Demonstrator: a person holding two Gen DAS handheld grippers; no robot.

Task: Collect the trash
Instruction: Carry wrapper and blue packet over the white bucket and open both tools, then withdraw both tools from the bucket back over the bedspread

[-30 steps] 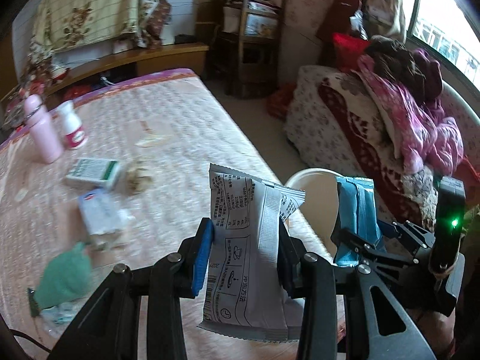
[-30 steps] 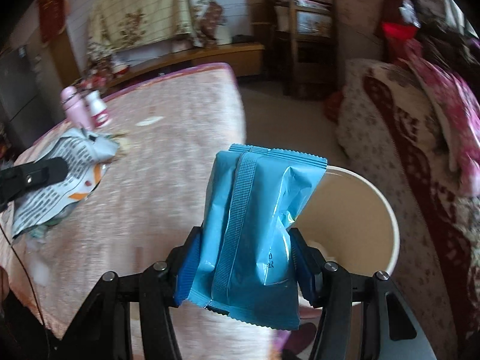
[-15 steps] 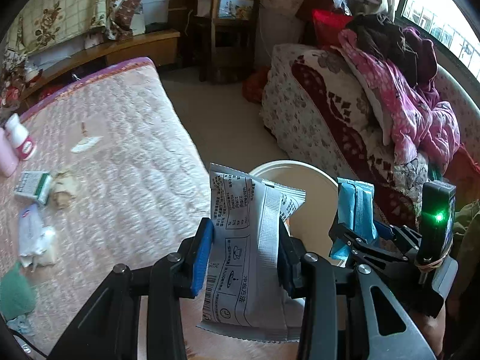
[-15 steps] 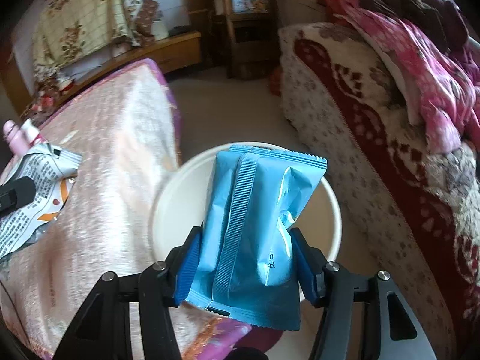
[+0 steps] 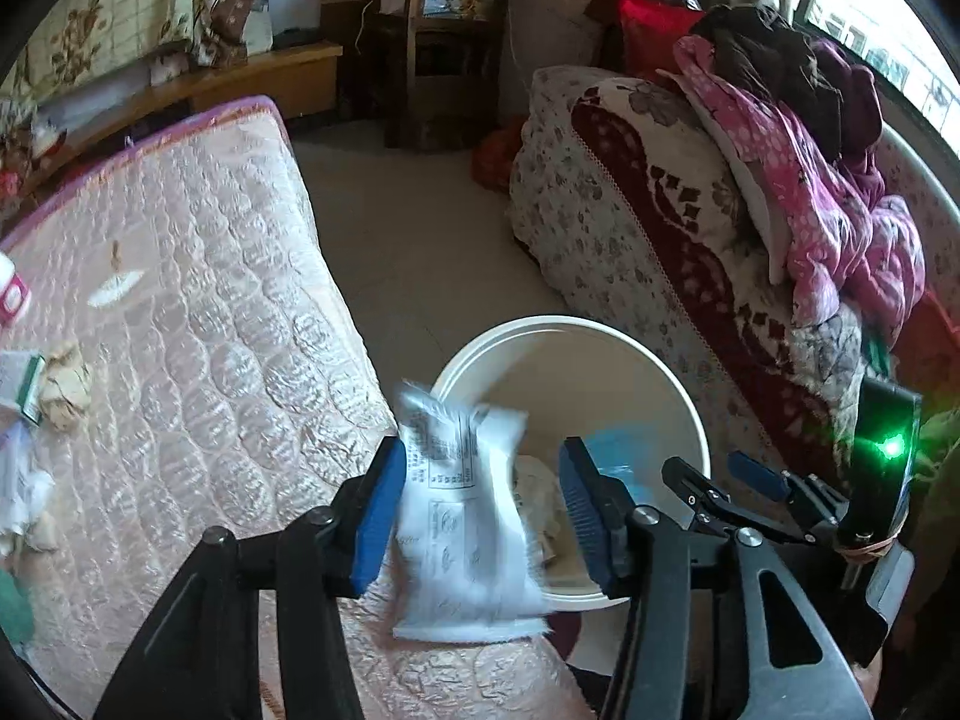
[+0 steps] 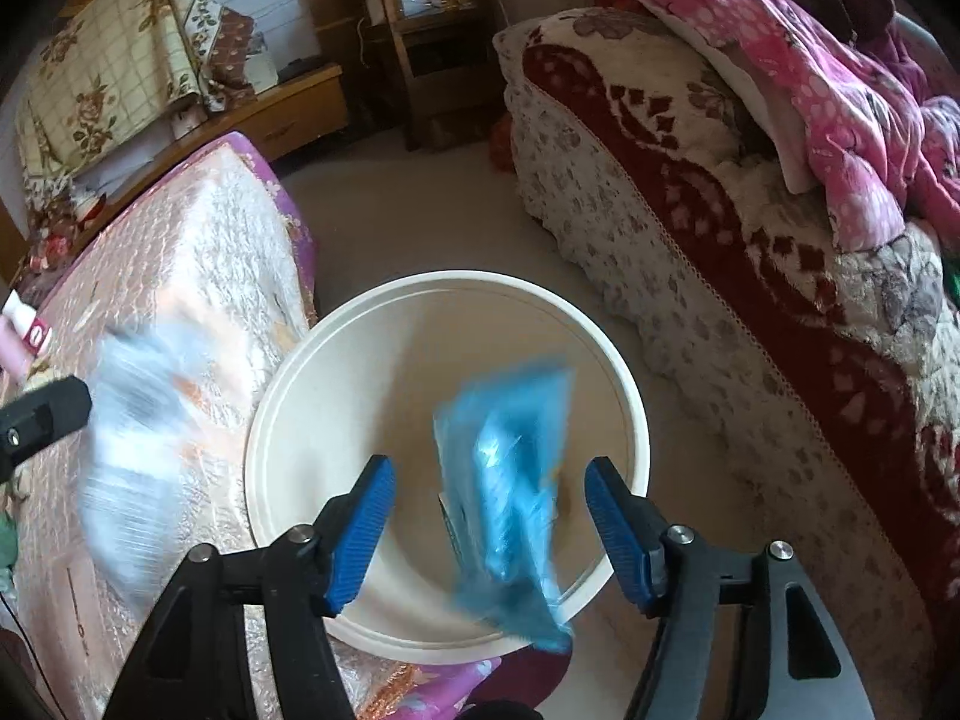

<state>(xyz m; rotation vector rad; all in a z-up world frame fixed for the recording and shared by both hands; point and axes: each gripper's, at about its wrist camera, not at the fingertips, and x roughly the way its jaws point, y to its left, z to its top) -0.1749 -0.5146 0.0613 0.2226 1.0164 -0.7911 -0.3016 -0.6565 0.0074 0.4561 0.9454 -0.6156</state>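
A cream round bin [image 6: 618, 372] stands on the floor between the bed and the sofa; it also shows in the left wrist view [image 5: 600, 327]. My left gripper [image 5: 480, 510] is open; a white printed wrapper [image 5: 465, 516], motion-blurred, falls free between its jaws at the bin's near rim. My right gripper [image 6: 489, 525] is open above the bin; a blue wrapper [image 6: 510, 498], blurred, drops between its jaws. The white wrapper shows as a blur in the right wrist view [image 6: 138, 450]. The right gripper [image 5: 720, 474] sits just right of the left one.
The pink quilted mattress [image 5: 198, 324] lies left of the bin, with crumpled paper [image 5: 63, 384], a small box [image 5: 21, 384] and other scraps at its left edge. A floral sofa [image 5: 690, 228] piled with pink clothes stands on the right. A wooden chair [image 5: 444, 30] stands behind.
Both grippers have opened and let go of their wrappers, which now fall blurred toward the bin. Both views have swung further over the bin.
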